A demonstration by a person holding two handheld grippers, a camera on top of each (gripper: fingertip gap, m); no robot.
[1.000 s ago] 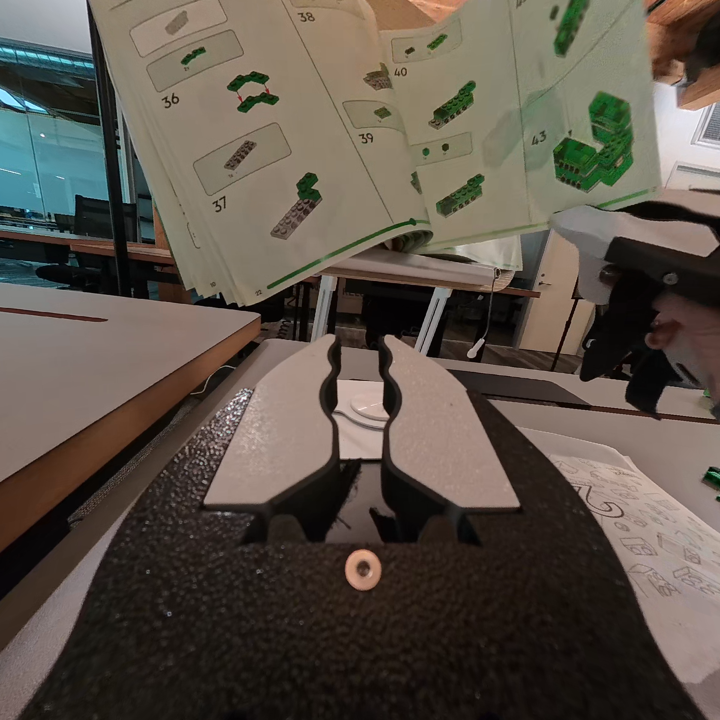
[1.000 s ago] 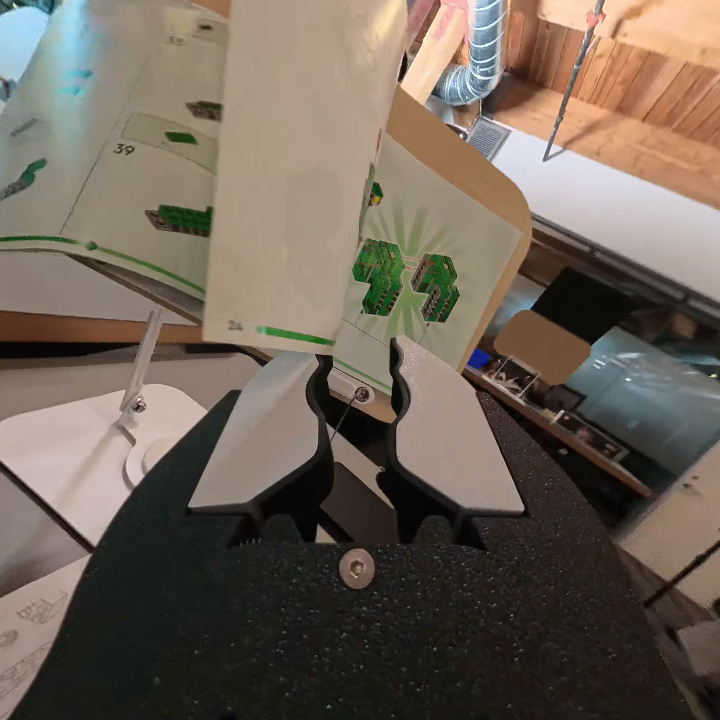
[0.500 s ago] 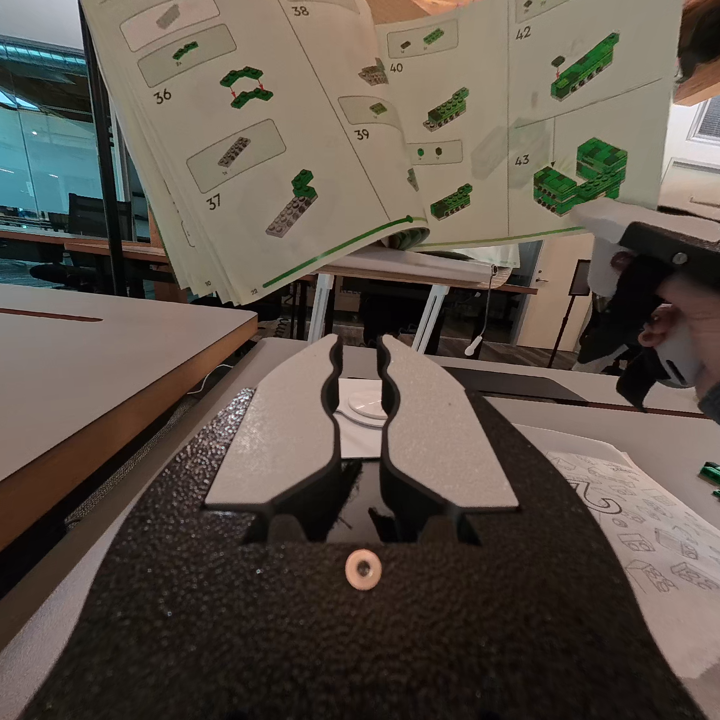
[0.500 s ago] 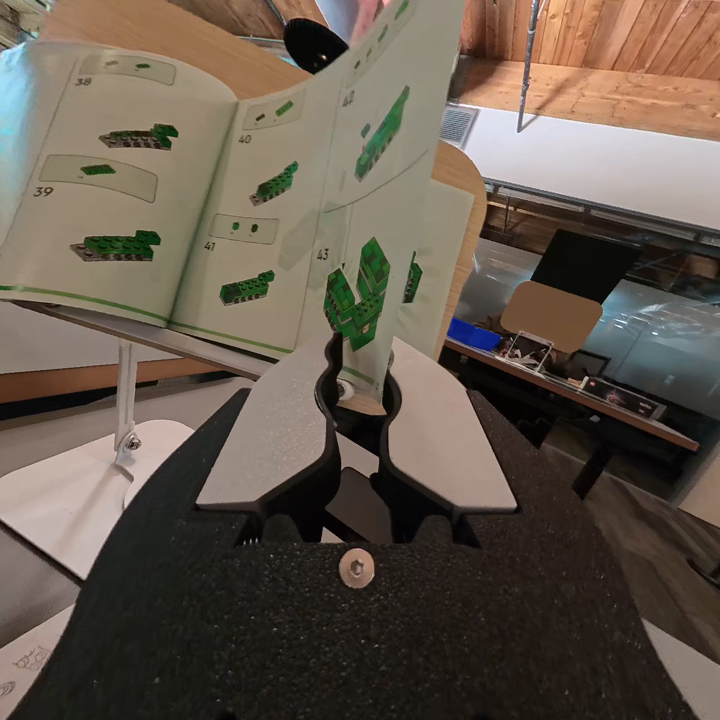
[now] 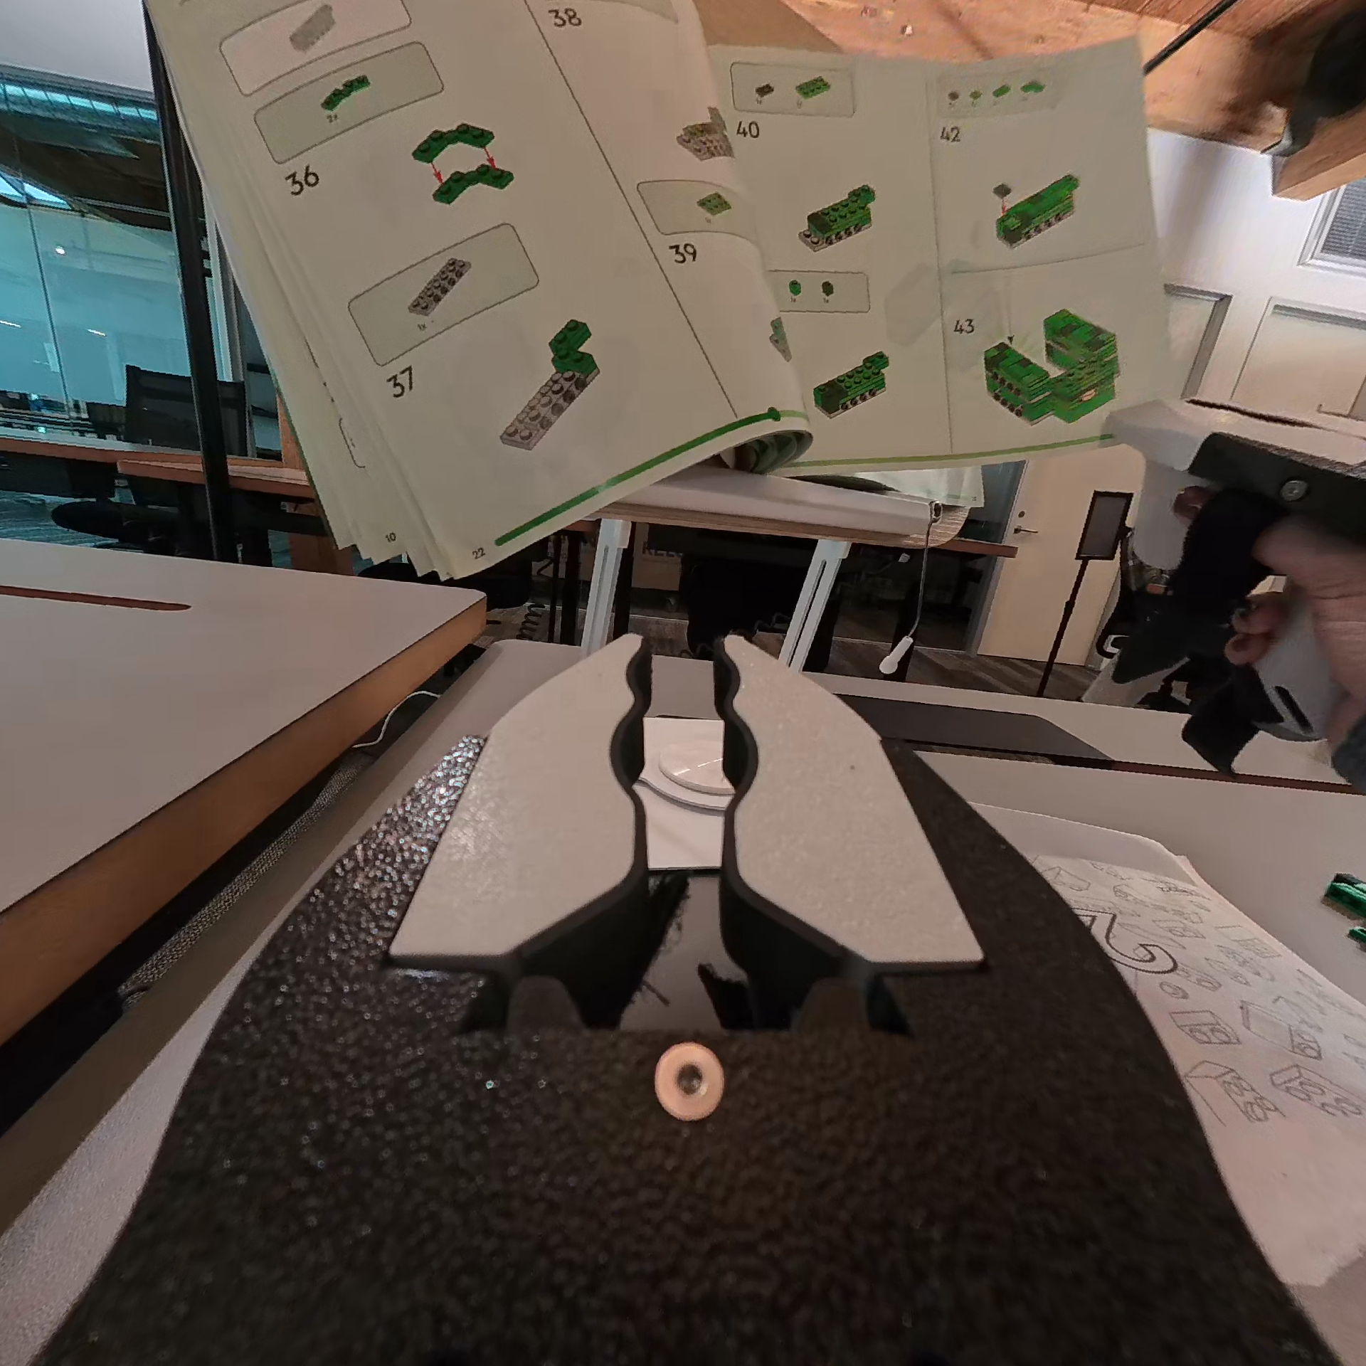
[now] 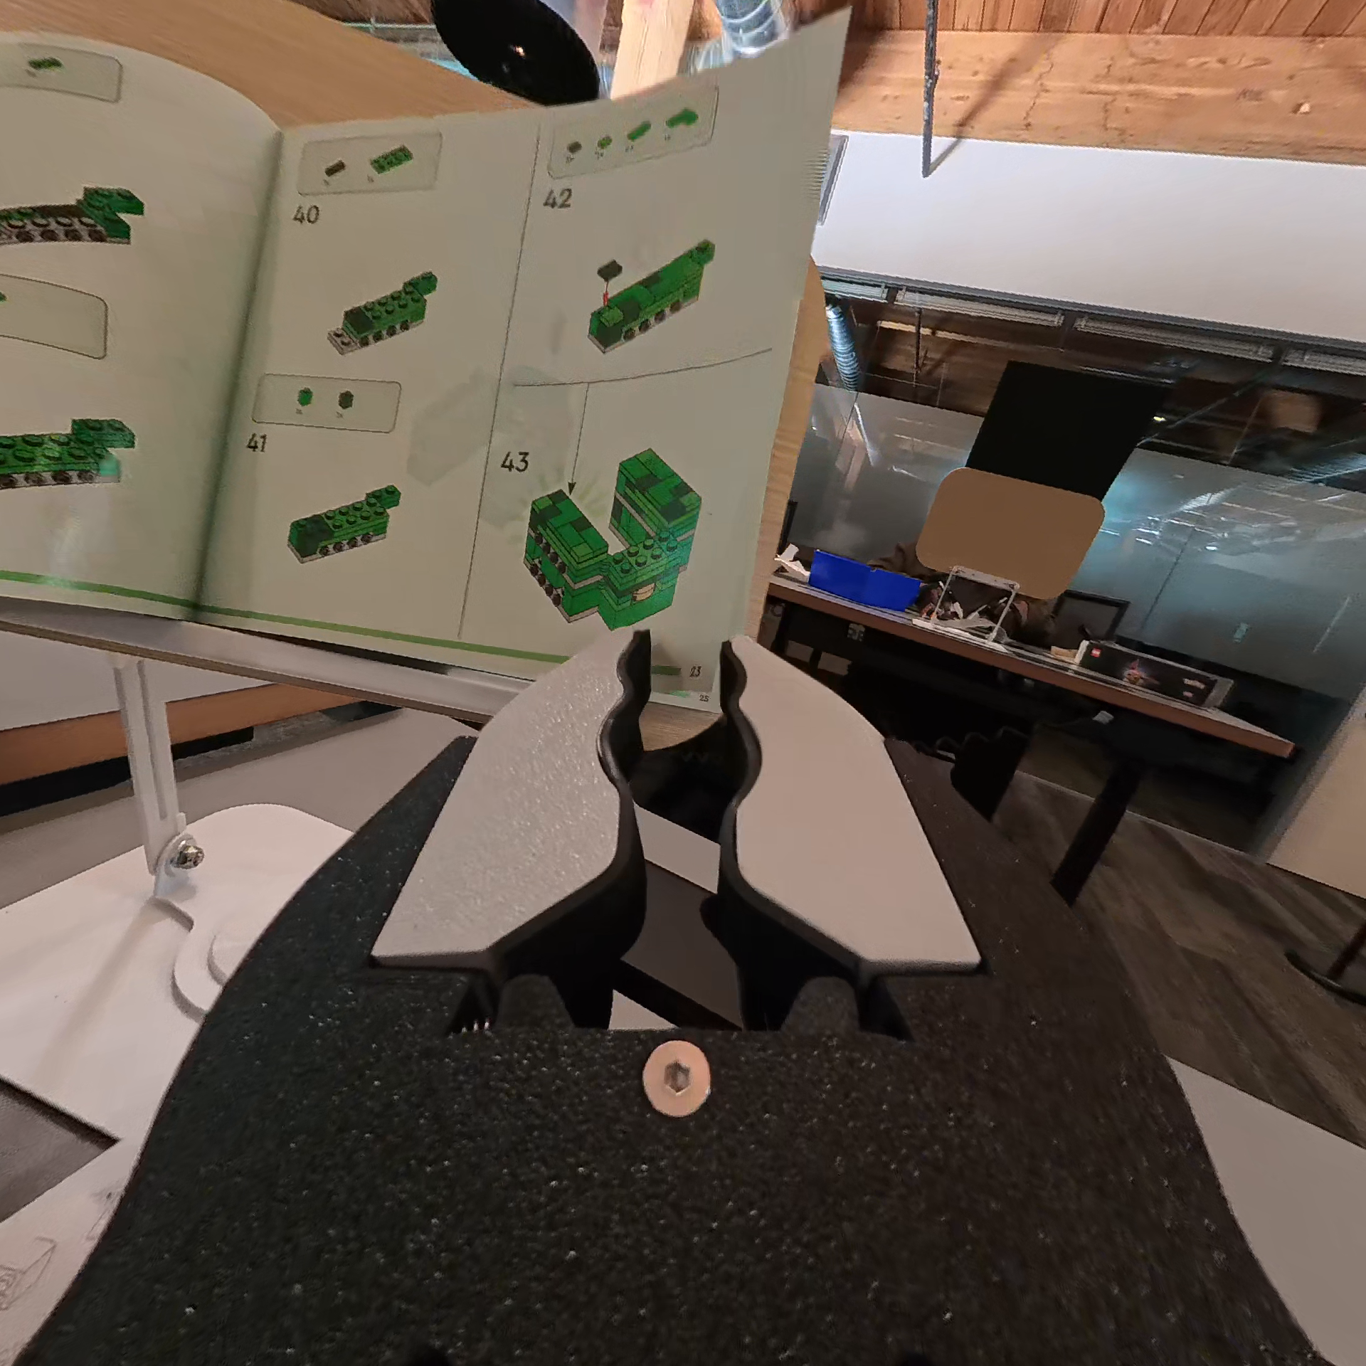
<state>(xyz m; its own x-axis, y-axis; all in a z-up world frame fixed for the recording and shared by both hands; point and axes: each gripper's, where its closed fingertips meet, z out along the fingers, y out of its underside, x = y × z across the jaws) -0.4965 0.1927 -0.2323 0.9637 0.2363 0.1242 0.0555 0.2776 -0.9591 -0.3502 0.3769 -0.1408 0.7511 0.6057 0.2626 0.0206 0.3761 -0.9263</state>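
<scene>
Booklet (image 6: 414, 384) corner sits just beyond right gripper (image 6: 684, 654), parted like left gripper (image 5: 684, 650).

Open instruction booklet (image 5: 517, 296): printed step nos. beside green brick drawings, page nos. at bottom corners. Paper sheet (image 5: 1220, 998) on worktop (image 5: 1109, 806): line drawings, any print unreadable. Dark box (image 6: 1153, 676), far desk (image 6: 1220, 728): lettering too small.
</scene>
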